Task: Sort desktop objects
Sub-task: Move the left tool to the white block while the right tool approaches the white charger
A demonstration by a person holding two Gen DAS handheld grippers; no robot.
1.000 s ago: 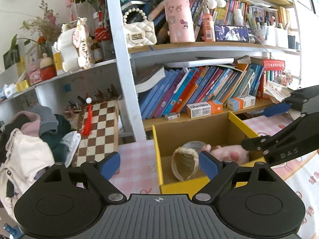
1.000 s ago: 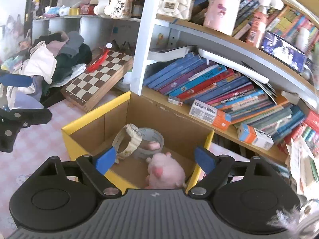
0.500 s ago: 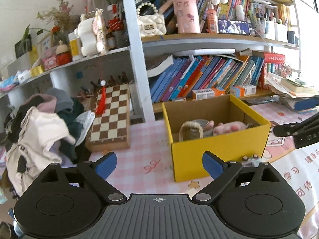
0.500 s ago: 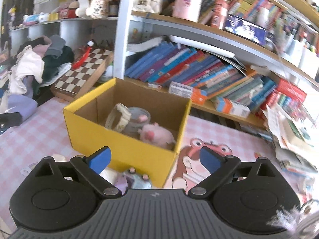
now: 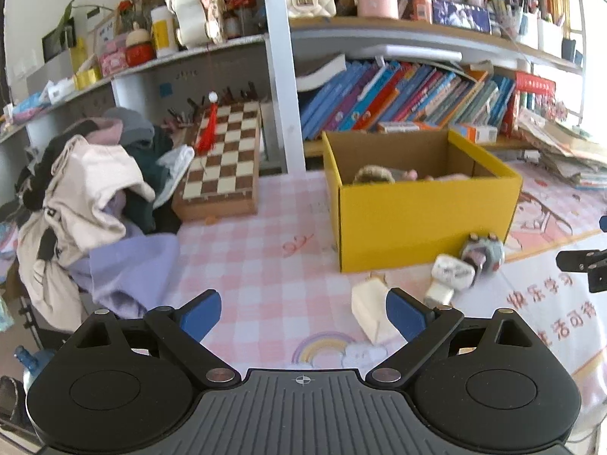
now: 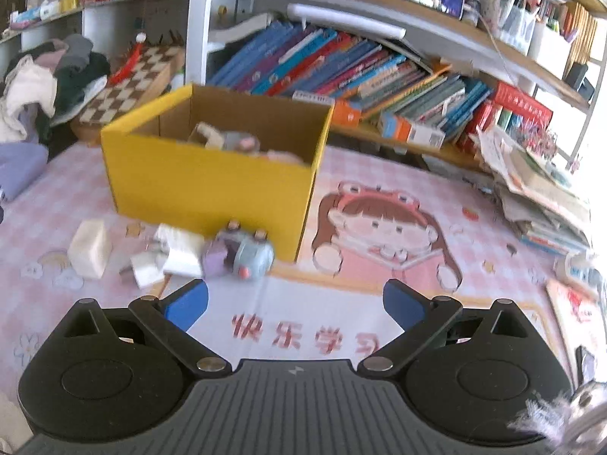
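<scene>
While both tools hang over the pink checked tablecloth (image 5: pixel 265 250), here's the picture:

Left gripper (image 5: pixel 302 313): blue pads spread wide, nothing pinched; a cream block (image 5: pixel 370 313) sits just beside its right pad, not between them.
Right gripper (image 6: pixel 296 301): jaws opening at this moment, only printed cloth between them.
Box (image 6: pixel 212 185): yellow outside, plain brown card inside, square-cornered, open-topped, standing on the cloth.
Inside the box: a pale woven strap loop (image 5: pixel 373 174) against a grey ring shape, plus something soft and pink (image 6: pixel 280 155). The box wall cuts them off, so I cannot name them.
Loose things: the cream block, a white plug-like lump (image 6: pixel 174 254) and a plush toy (image 6: pixel 242 256) in grey-blue and purple, clustered on the cloth at the box's front wall; the plush is touching or almost touching it.
Hard to read: motion blur smears the white lump's outline in both views.
Backdrop: wooden chessboard (image 5: pixel 224 159) leaning by the shelf post, a soft heap of clothes (image 5: pixel 87 189), slanted rows of glossy books (image 6: pixel 341 72).
</scene>
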